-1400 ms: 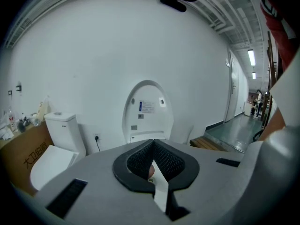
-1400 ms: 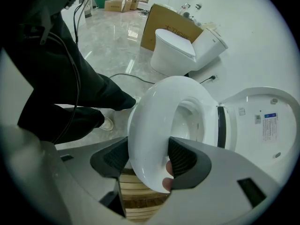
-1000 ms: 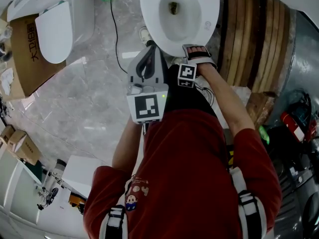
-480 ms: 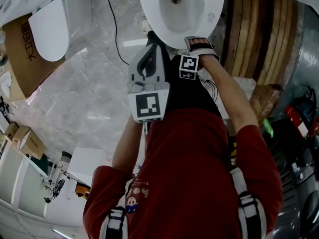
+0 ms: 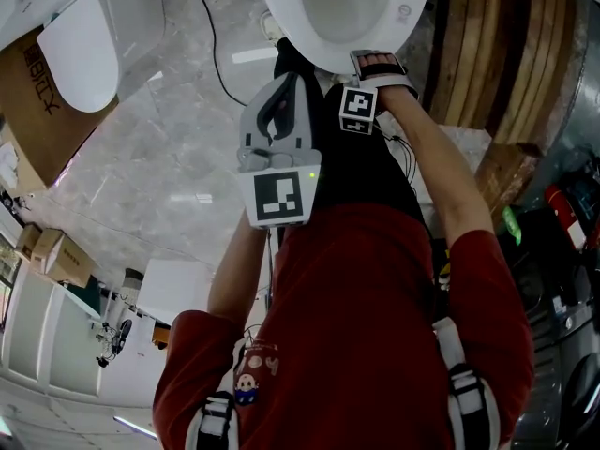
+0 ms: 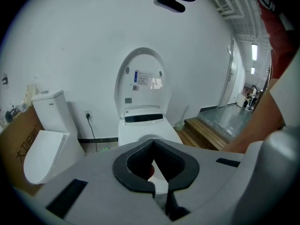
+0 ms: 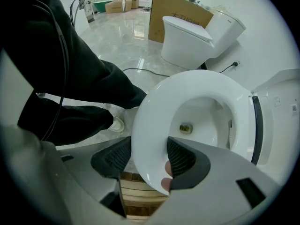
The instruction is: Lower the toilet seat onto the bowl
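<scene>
- The left gripper (image 6: 153,143) is held in front of the toilet. Its 2 jaws are closed tip to tip with nothing between them.
- The right gripper (image 7: 147,158) clamps the front rim of the toilet seat (image 7: 154,111), with 1 pad outside the rim and 1 inside.
- The toilet seat lies over the bowl (image 7: 199,121). Whether it rests fully on the bowl cannot be determined.
- The lid (image 6: 143,86) stands upright against the wall behind the bowl.
- A wooden step (image 6: 206,134) lies just beside the toilet, on the person's right.
- A 2nd toilet (image 6: 44,149), with its lid down, stands to the left.
- A cardboard box (image 6: 16,139) sits against the 2nd toilet.
</scene>
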Demonstrator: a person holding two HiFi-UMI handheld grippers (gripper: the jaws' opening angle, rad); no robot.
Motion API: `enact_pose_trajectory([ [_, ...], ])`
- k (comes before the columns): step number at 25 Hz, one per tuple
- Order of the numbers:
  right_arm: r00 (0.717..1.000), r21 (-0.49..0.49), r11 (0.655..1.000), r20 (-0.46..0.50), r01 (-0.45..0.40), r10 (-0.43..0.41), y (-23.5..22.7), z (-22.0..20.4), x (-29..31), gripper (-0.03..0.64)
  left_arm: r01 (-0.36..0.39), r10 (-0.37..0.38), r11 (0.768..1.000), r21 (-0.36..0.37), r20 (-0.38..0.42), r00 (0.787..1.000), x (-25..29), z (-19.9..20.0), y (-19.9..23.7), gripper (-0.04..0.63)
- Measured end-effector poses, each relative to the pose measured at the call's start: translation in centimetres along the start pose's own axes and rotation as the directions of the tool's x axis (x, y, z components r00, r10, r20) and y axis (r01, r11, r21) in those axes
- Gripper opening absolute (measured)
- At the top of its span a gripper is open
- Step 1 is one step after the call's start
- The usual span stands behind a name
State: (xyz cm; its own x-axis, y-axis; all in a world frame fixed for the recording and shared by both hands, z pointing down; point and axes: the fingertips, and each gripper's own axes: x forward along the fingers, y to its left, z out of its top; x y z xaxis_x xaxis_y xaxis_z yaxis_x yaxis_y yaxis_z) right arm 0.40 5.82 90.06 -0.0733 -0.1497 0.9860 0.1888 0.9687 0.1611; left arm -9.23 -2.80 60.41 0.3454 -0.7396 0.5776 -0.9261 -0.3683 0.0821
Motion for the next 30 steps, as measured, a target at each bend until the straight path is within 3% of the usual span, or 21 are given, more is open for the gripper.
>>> enact_pose_trajectory([
  [10, 0.999, -0.008, 1.0, -0.041, -0.011, 0.011, 0.4, -0.7, 2.5, 0.238, 0.019, -0.019, 1.0, 0.003, -0.04, 0.999, 0.9, -1.2, 0.1, 0.012],
  [17, 1.0, 0.028, 1.0, 0.007, 0.007, -0.007, 0.1, 0.0, 2.7, 0.239, 0.03, -0.03, 1.0, 0.005, -0.05, 0.998, 1.0, -1.8, 0.2, 0.012],
  [24, 0.998, 0.039, 0.997, -0.006, 0.07, -0.07, -0.2, -0.5, 2.5, 0.239, 0.008, -0.009, 1.0, -0.009, -0.028, 1.0, 0.3, -1.2, 0.4, 0.012],
  [30, 0.994, 0.236, 0.966, 0.014, 0.102, -0.108, -0.4, -0.4, 0.4, 0.239, -0.006, 0.006, 1.0, 0.008, 0.002, 1.0, -0.8, -0.1, 0.3, 0.012],
])
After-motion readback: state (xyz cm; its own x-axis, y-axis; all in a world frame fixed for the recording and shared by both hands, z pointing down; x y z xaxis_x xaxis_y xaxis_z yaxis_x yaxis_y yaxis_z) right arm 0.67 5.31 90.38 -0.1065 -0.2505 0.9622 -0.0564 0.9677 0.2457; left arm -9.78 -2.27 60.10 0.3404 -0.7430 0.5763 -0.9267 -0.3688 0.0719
